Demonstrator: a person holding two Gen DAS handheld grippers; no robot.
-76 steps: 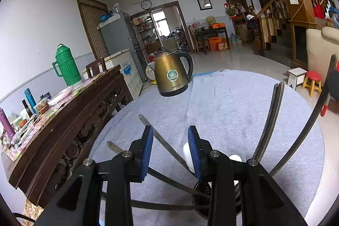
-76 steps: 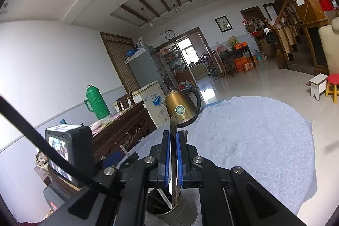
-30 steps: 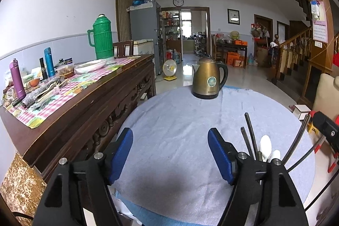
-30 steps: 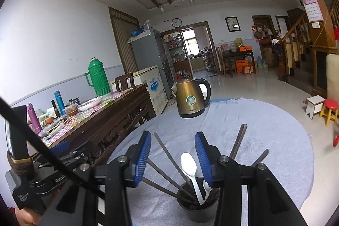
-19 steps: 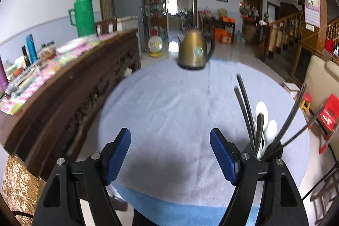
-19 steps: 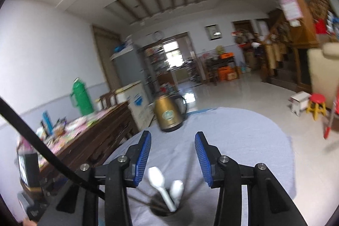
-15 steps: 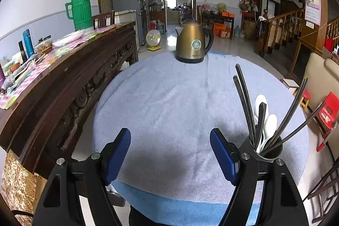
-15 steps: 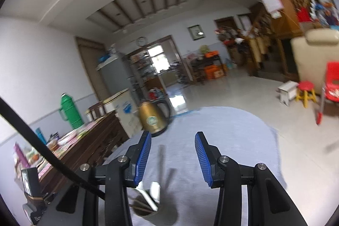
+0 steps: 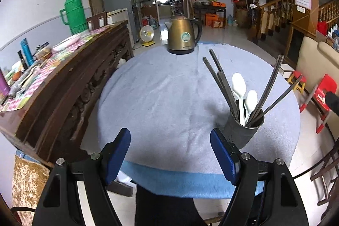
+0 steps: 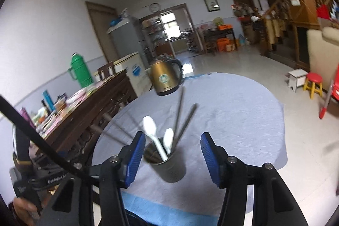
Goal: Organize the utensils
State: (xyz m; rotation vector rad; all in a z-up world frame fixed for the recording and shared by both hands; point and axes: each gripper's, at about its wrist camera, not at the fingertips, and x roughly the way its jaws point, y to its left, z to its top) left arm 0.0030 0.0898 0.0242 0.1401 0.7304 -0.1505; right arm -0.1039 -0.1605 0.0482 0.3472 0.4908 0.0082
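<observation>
left wrist view: the left gripper hangs with jaws wide apart and empty; the utensil holder, with chopsticks and white spoons, stands on the grey tablecloth. right wrist view: the right gripper, jaws just opening, grips nothing above the holder.

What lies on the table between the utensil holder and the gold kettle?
Only bare grey cloth separates utensil holder and kettle, clearest in the left wrist view.

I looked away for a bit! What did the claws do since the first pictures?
The right claw let go of a dark chopstick into the dark metal cup, opened and backed away. The left claw opened wide and backed off too. The brass kettle stayed put.
</observation>
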